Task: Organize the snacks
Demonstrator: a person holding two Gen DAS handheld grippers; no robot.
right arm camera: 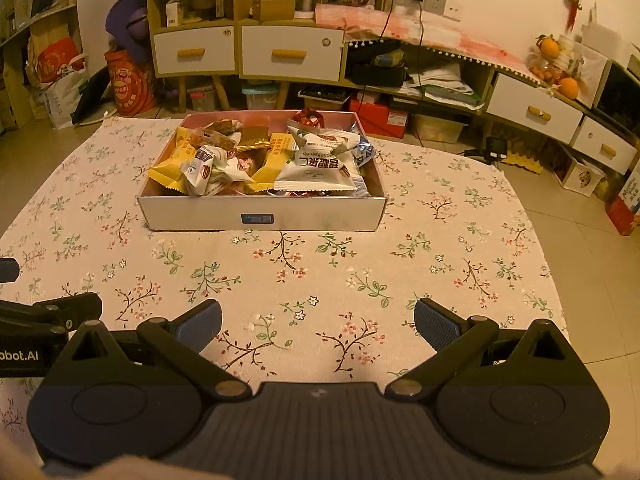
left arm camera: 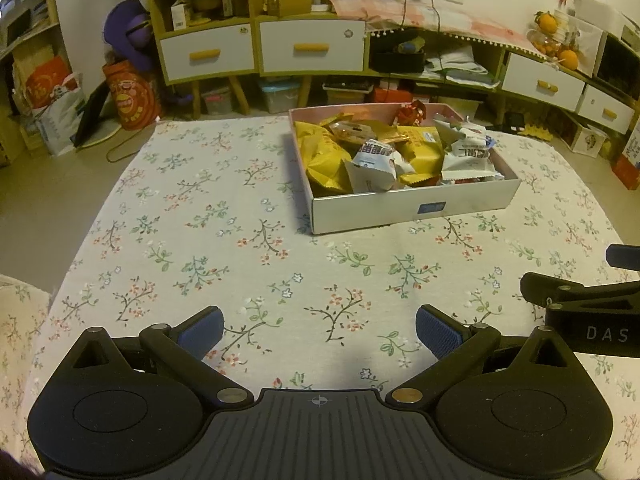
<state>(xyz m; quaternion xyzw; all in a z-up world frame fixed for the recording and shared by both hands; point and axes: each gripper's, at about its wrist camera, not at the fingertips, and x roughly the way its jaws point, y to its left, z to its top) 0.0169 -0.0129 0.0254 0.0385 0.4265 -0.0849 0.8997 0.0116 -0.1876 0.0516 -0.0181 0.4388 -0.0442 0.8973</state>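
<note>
A floral cloth covers the bench (right arm camera: 440, 240), with shelves and white drawers behind it. A shallow white box (right arm camera: 264, 214) sits on the cloth, heaped with yellow and white snack packets (right arm camera: 320, 168). Well in front of the box, the left tool (left arm camera: 319, 330) and right tool (right arm camera: 318, 326) hover side by side, both spread wide and empty.

Snack packets (right arm camera: 320, 164) in box (right arm camera: 264, 214) on table (right arm camera: 320, 280), perhaps overfilled

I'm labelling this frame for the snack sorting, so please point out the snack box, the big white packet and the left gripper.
snack box (right arm camera: 320, 216): right wrist view, bare front wall.
big white packet (right arm camera: 320, 168): right wrist view, middle of its printed face.
left gripper (left arm camera: 320, 330): left wrist view, midway between its open fingertips.
</note>
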